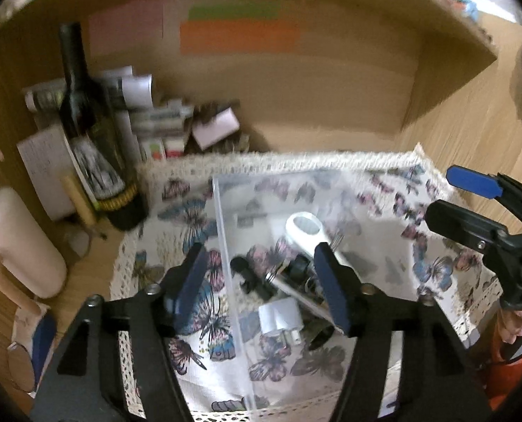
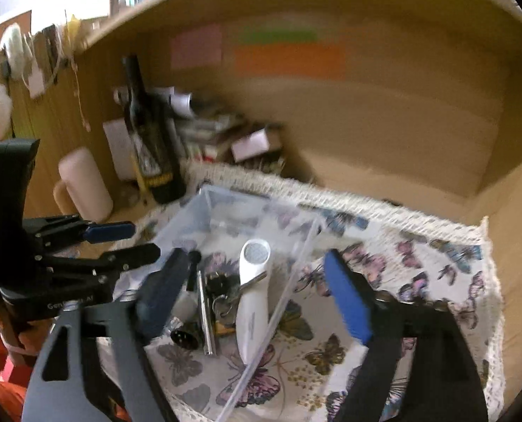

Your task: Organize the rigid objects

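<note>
**Both grippers empty over the clear bin, so which one gets the white handheld thing?**

Both hover above the clear plastic bin (image 2: 261, 221) sitting on the butterfly cloth (image 2: 419, 263). The left gripper (image 1: 261, 281) has its jaws standing apart with nothing between the pads, and the right gripper (image 2: 257, 299) is spread even wider, also empty. No earlier picture to compare with, so that's all I'd claim

The stuff to organize is already piled in the bin: a white handheld device (image 2: 252, 292) with a round grille head, a white plug adapter (image 1: 282, 320), a metal bar (image 2: 204, 313), a key ring and some black bits I can't make out through the blur

The relation that matters: from the right gripper, the white device lies straight ahead and below, right in the gap between the jaws, with its long axis running along the pointing direction, head far, handle near. From the left gripper it sits ahead and toward that gripper's right finger, lying diagonally. Its handle leans close to the bin's right wall, so I'd guess the right hand is better placed, closing across the handle, though the wall could get in the way of one finger
</note>
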`<state>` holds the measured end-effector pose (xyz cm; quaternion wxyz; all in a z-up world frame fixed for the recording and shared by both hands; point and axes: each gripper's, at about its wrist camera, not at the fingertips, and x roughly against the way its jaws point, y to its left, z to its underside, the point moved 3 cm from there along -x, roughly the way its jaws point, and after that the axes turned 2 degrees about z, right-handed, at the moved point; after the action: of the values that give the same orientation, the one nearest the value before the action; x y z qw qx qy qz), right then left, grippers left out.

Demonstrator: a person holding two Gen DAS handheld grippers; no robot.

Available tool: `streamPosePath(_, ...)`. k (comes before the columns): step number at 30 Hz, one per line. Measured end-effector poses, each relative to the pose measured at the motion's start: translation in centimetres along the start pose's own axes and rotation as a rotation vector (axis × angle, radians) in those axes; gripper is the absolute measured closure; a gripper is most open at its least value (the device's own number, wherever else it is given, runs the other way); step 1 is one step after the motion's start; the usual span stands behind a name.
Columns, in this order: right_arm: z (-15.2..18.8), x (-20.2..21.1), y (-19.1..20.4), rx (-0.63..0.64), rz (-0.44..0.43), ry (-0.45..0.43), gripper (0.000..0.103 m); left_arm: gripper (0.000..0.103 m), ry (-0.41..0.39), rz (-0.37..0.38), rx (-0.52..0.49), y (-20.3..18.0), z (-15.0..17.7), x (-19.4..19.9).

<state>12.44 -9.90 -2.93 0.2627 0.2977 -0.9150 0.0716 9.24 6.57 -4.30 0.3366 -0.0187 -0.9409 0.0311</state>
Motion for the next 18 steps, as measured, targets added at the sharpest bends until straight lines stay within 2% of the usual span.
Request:
streamPosePath(1,-0.1,0.6,-0.1,0.001,0.010,-0.016,0.018,0.034,-0.029,0.000,-0.004,-0.4,-0.2,0.8)
streamPosePath(3,-0.2,1.7,-0.5,-0.004,0.022,-0.045,0.013,0.024,-0.068,0.001,-0.005,-0.9,-0.6,1.7)
streamPosePath(6,0.0,3.3,-1.1,-0.030,0.040,-0.090,0.000,0.022,-0.130,-0.018,-0.007,-1.7,-0.9,3.2)
streamPosePath(7,0.1,3.7,-1.2,-0.034,0.044,-0.100,0.000,0.019,-0.153,-0.026,-0.010,-2.0,-0.9,3.7)
streamPosePath(8,0.2,4.2,-1.4,-0.036,0.051,-0.111,0.000,0.010,-0.165,-0.027,-0.010,-2.2,-1.0,4.1)
streamPosePath(9,0.3,4.5,-1.5,-0.037,0.057,-0.119,0.000,0.005,-0.179,-0.025,-0.007,-2.4,-1.0,4.4)
streamPosePath(13,0.6,6.2,-2.1,-0.052,0.087,-0.162,0.000,0.003,-0.267,-0.042,-0.023,-3.4,-0.9,6.4)
streamPosePath(18,1.1,7.1,-2.5,-0.071,0.104,-0.181,0.000,0.001,-0.328,-0.059,-0.055,-4.5,-0.5,8.0)
